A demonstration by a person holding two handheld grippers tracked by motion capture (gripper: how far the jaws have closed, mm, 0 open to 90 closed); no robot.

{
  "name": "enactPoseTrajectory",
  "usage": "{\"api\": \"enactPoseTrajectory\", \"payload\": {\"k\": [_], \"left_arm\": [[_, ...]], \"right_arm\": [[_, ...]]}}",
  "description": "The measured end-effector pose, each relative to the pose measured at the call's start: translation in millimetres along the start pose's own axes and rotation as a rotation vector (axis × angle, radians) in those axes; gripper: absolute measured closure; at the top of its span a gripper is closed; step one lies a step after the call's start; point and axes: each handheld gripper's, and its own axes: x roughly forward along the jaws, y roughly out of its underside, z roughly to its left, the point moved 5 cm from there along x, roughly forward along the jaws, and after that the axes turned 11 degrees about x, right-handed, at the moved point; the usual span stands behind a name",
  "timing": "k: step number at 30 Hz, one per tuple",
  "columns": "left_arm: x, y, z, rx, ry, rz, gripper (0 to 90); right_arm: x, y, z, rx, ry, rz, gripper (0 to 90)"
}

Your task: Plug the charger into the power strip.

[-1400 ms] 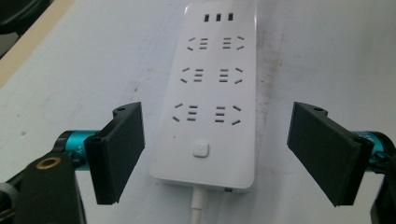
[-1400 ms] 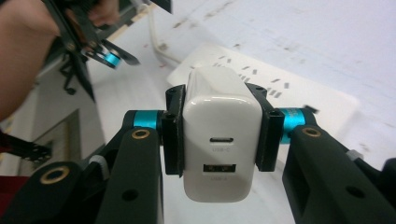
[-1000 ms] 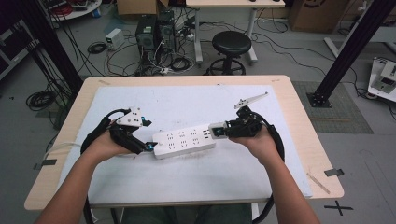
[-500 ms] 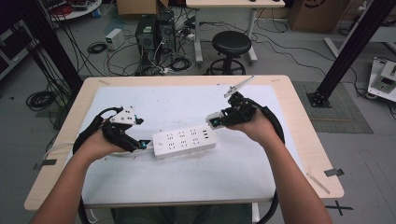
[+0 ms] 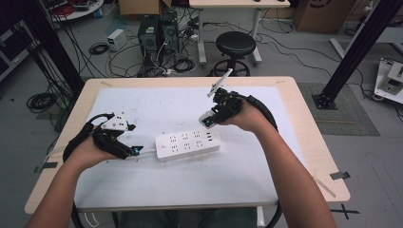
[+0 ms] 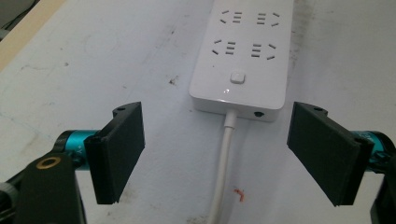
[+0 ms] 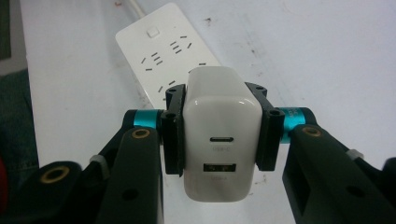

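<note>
light: even, bright | shadows: soft | glare: none | focus: slightly soft

Left gripper (image 6: pixel 219 154): flat black pads, teal barrels, brass-ringed screw holes. Right gripper (image 7: pixel 219 135): same. Black cables, bare forearms.

I count one white power strip (image 5: pixel 188 145) on the desk (image 5: pixel 304 142), with one switch button (image 6: pixel 237 77) and one white cord (image 6: pixel 223 168) leaving its end. There is one white charger block (image 7: pixel 221 140) showing two ports. I work two grippers, left gripper (image 5: pixel 134 151) and right gripper (image 5: pixel 207 121), and behind the desk stands one round black stool (image 5: pixel 235 43).
</note>
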Motion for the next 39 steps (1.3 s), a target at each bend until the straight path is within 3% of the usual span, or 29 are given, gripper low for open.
{"api": "enactPoseTrajectory", "payload": {"k": [1,2,7,8,9,12,18,20,27,28,35,36,39], "left_arm": [[0.0,0.0,0.0,0.000,0.000,0.000,19.1],[-0.7,0.8,0.5,0.001,-0.004,0.003,19.1],[-1.1,1.6,0.7,0.003,0.002,0.008,19.1],[-0.4,4.1,0.2,-0.001,0.001,0.013,19.1],[0.2,4.6,-0.4,-0.010,-0.002,0.009,19.1],[0.6,6.0,-0.6,-0.013,-0.001,0.008,19.1],[0.9,8.4,-1.1,-0.018,-0.001,0.007,19.1],[0.8,9.1,-1.1,-0.016,-0.002,0.008,19.1],[1.0,12.3,-1.7,-0.018,-0.002,0.008,19.1],[1.2,14.5,-2.5,-0.021,-0.003,0.008,19.1],[2.3,18.9,-4.1,-0.043,-0.008,-0.001,19.1],[2.5,20.3,-4.2,-0.045,-0.006,-0.001,19.1],[2.4,20.9,-4.3,-0.041,-0.003,0.000,19.1]], "right_arm": [[0.0,0.0,0.0,0.000,0.000,0.000,63.3],[5.7,-4.9,0.4,-0.037,0.000,0.040,63.3],[10.0,-7.8,-0.1,-0.058,-0.001,0.067,63.3],[20.2,-12.4,-1.1,-0.097,-0.013,0.123,63.3],[22.9,-13.6,-1.5,-0.116,-0.012,0.135,63.3],[31.6,-16.3,-1.9,-0.144,-0.019,0.168,63.3],[36.6,-17.3,-2.7,-0.150,-0.019,0.190,63.3],[49.2,-18.1,-4.8,-0.185,-0.019,0.249,63.3],[60.1,-21.0,-2.7,-0.240,-0.009,0.308,63.4],[64.1,-21.0,-3.4,-0.272,0.004,0.345,63.3],[68.5,-21.2,-4.7,-0.291,0.018,0.364,63.4],[73.4,-22.1,-5.1,-0.325,0.026,0.389,63.3],[74.0,-22.5,-5.3,-0.334,0.034,0.392,63.4]]}}
